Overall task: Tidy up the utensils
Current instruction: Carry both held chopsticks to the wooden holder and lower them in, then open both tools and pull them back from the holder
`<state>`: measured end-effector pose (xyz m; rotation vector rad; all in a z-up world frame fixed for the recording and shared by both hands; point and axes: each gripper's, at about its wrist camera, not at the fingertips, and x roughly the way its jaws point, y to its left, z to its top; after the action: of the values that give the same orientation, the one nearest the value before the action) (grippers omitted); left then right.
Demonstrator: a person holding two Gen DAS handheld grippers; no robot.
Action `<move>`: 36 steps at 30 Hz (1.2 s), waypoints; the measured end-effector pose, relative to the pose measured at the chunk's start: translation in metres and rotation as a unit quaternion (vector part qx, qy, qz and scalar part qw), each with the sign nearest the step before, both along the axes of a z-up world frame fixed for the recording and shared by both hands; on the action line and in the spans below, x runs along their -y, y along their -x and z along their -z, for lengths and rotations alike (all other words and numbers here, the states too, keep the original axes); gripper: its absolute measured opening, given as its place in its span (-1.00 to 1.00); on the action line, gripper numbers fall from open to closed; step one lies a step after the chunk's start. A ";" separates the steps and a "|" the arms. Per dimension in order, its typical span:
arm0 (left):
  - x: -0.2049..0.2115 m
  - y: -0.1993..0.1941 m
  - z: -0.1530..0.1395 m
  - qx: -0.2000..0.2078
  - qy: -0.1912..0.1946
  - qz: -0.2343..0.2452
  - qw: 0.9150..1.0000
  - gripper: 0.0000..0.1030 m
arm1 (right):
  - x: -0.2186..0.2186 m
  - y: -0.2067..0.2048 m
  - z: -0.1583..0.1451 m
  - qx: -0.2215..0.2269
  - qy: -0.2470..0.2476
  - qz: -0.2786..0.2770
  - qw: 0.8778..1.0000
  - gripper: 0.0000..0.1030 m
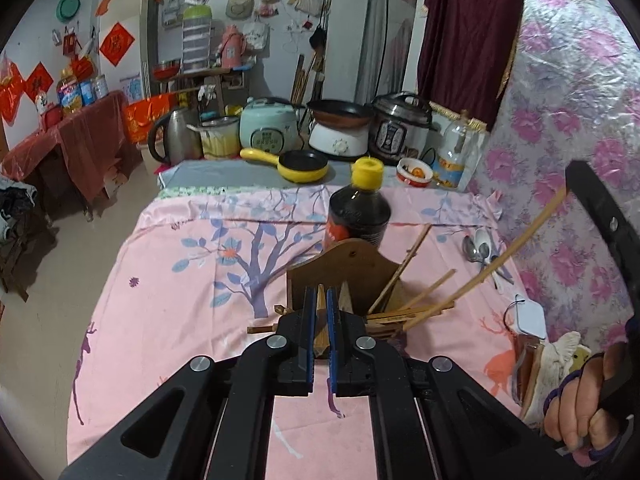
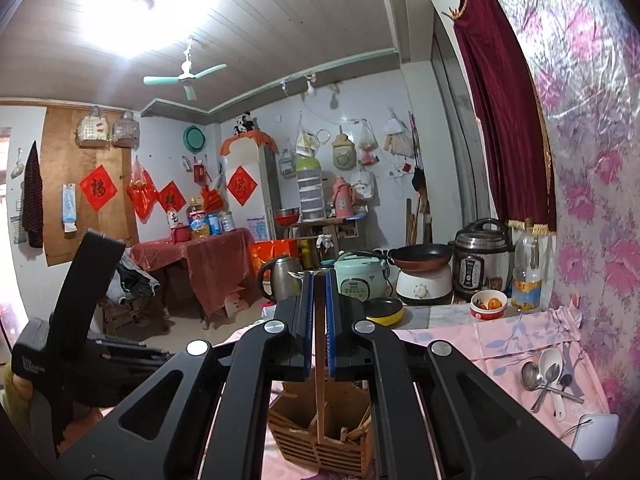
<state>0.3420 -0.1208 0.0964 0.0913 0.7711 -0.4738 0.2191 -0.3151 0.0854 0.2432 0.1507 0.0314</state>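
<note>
On the pink cloth stands a wooden utensil holder (image 1: 352, 264) with several chopsticks (image 1: 416, 312) leaning out of it to the right. My left gripper (image 1: 320, 300) is right in front of it, shut on a thin wooden stick that looks like a chopstick. My right gripper (image 2: 319, 292) is shut on one long chopstick (image 2: 319, 360), whose lower end reaches into the holder (image 2: 316, 440). From the left wrist, that chopstick (image 1: 516, 244) slants up to the right gripper (image 1: 570, 186). Metal and white spoons (image 1: 482, 250) (image 2: 546, 372) lie by the floral wall.
A dark bottle with a yellow cap (image 1: 360, 208) stands just behind the holder. A white tag with a cord (image 1: 528, 316) lies at the right. Beyond the cloth are a yellow pan (image 1: 300, 166), cookers and a kettle (image 1: 174, 136). A hand (image 1: 580, 408) grips the right tool.
</note>
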 end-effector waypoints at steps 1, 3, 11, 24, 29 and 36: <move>0.000 -0.005 0.004 -0.003 -0.002 0.000 1.000 -0.89 | 0.000 -0.007 0.001 -0.001 -0.001 -0.001 1.000 -0.88; 0.001 -0.015 0.012 -0.011 -0.007 -0.001 1.000 -0.89 | -0.002 -0.018 0.004 -0.003 -0.001 -0.001 1.000 -0.88; 0.000 -0.048 0.045 -0.039 -0.010 -0.021 0.999 -0.33 | -0.008 -0.064 0.061 -0.069 0.012 -0.003 0.998 -0.78; -0.026 -0.026 0.016 0.030 -0.014 -0.084 0.996 0.26 | 0.008 -0.026 0.040 -0.053 -0.007 0.017 0.998 -0.52; -0.042 0.006 0.001 0.081 -0.026 -0.118 0.989 0.53 | 0.006 0.004 0.028 -0.045 -0.017 0.023 0.999 -0.19; -0.047 0.070 0.000 0.144 -0.044 -0.139 0.979 0.74 | -0.008 0.055 0.023 -0.033 -0.026 0.026 0.999 0.24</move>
<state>0.2723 -0.0738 0.0966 0.1301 0.5088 -0.1551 0.1644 -0.3070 0.0628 0.2996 0.2093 -0.0245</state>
